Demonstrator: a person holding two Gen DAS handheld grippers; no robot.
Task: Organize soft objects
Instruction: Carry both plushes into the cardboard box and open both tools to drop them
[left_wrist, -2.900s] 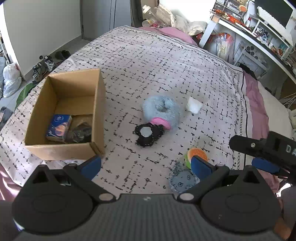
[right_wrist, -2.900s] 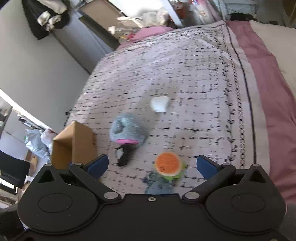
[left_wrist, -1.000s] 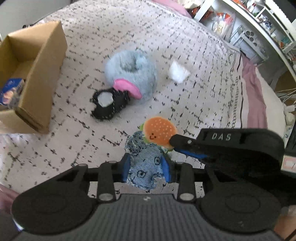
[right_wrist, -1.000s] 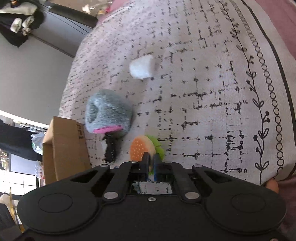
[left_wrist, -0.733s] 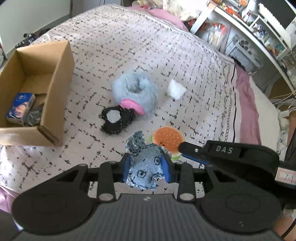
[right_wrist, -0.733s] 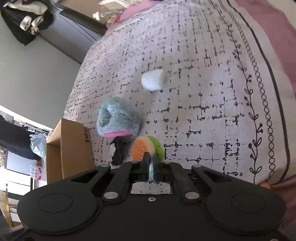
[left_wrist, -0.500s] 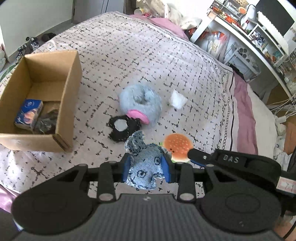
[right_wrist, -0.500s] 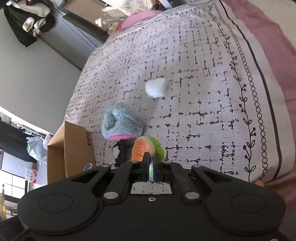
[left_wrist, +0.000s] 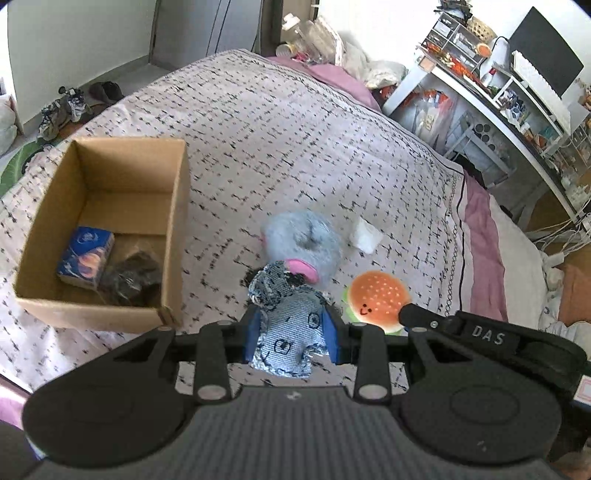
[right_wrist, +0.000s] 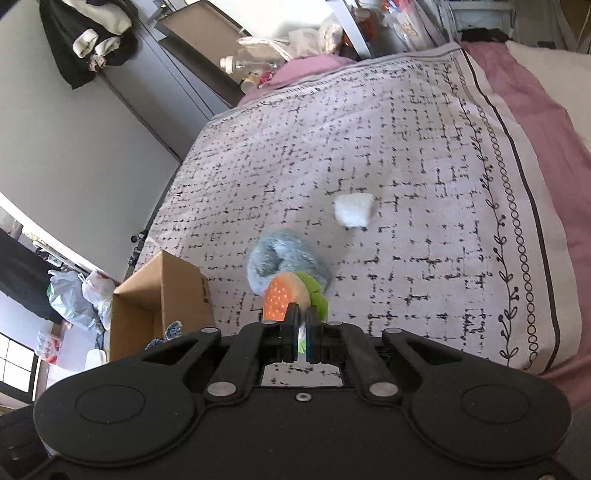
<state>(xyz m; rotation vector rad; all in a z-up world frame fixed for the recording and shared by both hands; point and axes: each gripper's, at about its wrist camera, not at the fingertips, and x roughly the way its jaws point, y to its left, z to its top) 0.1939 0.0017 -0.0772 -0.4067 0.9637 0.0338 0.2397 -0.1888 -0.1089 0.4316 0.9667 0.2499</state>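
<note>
- Left wrist view: left claw (left_wrist: 292, 334) clamps the denim toy (left_wrist: 288, 332), now lifted off the bed (left_wrist: 295, 129).
- Right claw (right_wrist: 301, 334) pinches the burger plush (right_wrist: 286, 297), also raised.
- Both go next to the cardboard box (left_wrist: 173, 236) leftward.

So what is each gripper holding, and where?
Left gripper: denim toy, pinched across its sides. Right gripper: burger plush, pinched at its near edge.
</note>
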